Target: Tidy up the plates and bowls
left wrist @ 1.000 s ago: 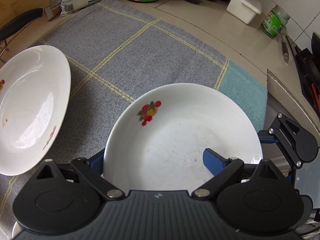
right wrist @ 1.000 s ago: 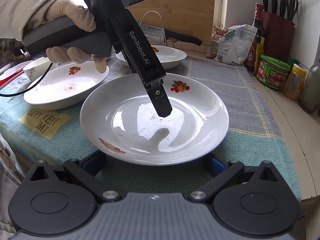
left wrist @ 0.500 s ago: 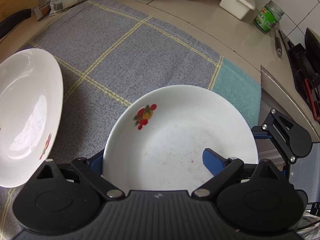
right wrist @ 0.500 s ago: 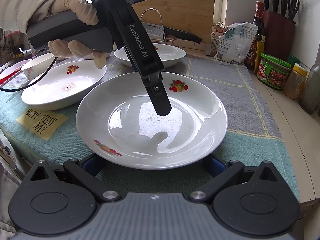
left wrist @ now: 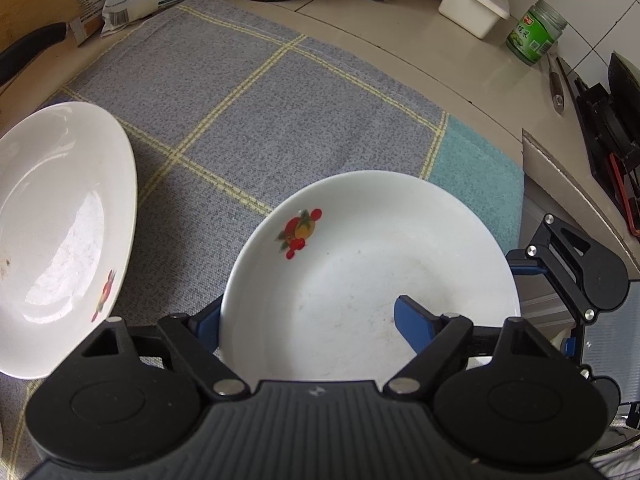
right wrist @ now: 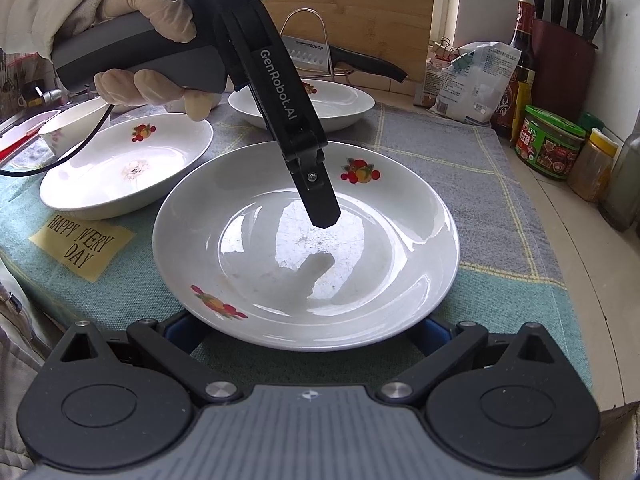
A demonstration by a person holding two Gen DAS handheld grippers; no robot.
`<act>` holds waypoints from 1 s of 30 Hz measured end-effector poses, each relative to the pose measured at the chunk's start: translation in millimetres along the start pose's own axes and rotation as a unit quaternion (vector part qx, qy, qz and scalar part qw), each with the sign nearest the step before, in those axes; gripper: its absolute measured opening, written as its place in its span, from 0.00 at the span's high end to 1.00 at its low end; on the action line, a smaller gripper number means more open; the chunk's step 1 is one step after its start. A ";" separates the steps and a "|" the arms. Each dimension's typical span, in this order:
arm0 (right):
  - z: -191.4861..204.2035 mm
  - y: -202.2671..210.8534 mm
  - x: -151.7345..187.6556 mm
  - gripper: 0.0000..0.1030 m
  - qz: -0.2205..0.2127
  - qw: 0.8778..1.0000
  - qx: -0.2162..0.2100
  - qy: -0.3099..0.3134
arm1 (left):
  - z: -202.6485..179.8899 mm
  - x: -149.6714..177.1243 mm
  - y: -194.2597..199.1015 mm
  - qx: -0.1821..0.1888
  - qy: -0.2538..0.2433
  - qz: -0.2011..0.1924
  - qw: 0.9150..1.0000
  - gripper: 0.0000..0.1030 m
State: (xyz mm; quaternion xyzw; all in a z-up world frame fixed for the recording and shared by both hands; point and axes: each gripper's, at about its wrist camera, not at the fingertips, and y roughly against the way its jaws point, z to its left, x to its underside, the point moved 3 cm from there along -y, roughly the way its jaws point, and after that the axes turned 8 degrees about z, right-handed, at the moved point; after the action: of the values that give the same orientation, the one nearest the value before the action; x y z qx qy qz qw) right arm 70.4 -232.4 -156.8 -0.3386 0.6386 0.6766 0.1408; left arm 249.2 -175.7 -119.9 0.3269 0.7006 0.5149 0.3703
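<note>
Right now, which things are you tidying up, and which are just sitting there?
For the job:
front plate
left plate
far plate
small bowl

Just lying about:
green jar
knife block
white bag
cleaver
checked cloth

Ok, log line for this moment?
step: grasp front plate | left gripper: fingers just closing, plate rim between, not clamped | right gripper: open at plate's near edge | plate: on cloth

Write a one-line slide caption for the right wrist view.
Left gripper dips one finger into the front plate on the checked cloth; two more plates wait behind.
</note>
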 end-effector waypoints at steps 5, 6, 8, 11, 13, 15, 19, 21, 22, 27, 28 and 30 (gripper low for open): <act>-0.7 0.0 -0.9 0.00 0.005 1.000 -0.001 -0.004 | 0.5 0.6 3.2 0.003 -0.001 0.000 1.000 0.18; -0.9 0.1 -1.4 0.00 0.006 1.000 0.001 -0.005 | 0.6 1.2 4.2 0.003 -0.001 0.000 1.000 0.18; -1.3 0.9 -2.3 0.00 0.005 1.000 0.002 -0.006 | -1.5 0.3 5.2 0.001 -0.003 -0.003 1.000 0.18; -1.5 2.7 -3.2 0.00 0.004 1.000 0.006 -0.005 | -2.2 -1.3 8.6 0.000 -0.005 -0.009 1.000 0.18; -2.1 4.0 -4.4 0.00 0.004 1.000 0.010 -0.003 | -2.5 -3.2 10.3 0.000 -0.006 -0.011 1.000 0.18; -4.0 5.2 -6.4 0.00 0.003 1.000 0.013 -0.001 | -2.2 -5.7 12.0 0.001 -0.007 -0.015 1.000 0.18; -10.5 7.7 -12.1 0.00 0.002 1.000 0.020 0.002 | -1.5 -14.6 17.3 0.002 -0.006 -0.026 1.000 0.18; -15.4 8.5 -15.6 0.00 -0.001 1.000 0.023 0.003 | -0.7 -20.4 19.5 0.002 -0.007 -0.033 0.999 0.18; -17.6 8.7 -16.9 0.00 -0.001 1.000 0.024 0.002 | -0.3 -23.6 20.4 0.002 -0.007 -0.037 0.999 0.18; -34.5 6.0 -26.0 0.00 -0.001 0.999 0.034 0.006 | 3.1 -42.8 23.6 0.004 -0.004 -0.052 0.999 0.18; -38.8 4.7 -28.1 0.00 -0.002 0.999 0.036 0.008 | 3.9 -47.5 24.1 0.003 -0.006 -0.056 0.998 0.18; -48.7 1.4 -32.7 0.00 -0.003 0.999 0.039 0.008 | 5.7 -55.9 24.3 0.000 -0.006 -0.063 0.998 0.18</act>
State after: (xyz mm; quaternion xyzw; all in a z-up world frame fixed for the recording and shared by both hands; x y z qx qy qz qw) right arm 107.0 -271.4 -132.7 -0.3400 0.6644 0.6484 0.1504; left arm 284.6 -213.7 -87.4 0.2854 0.7171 0.4889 0.4065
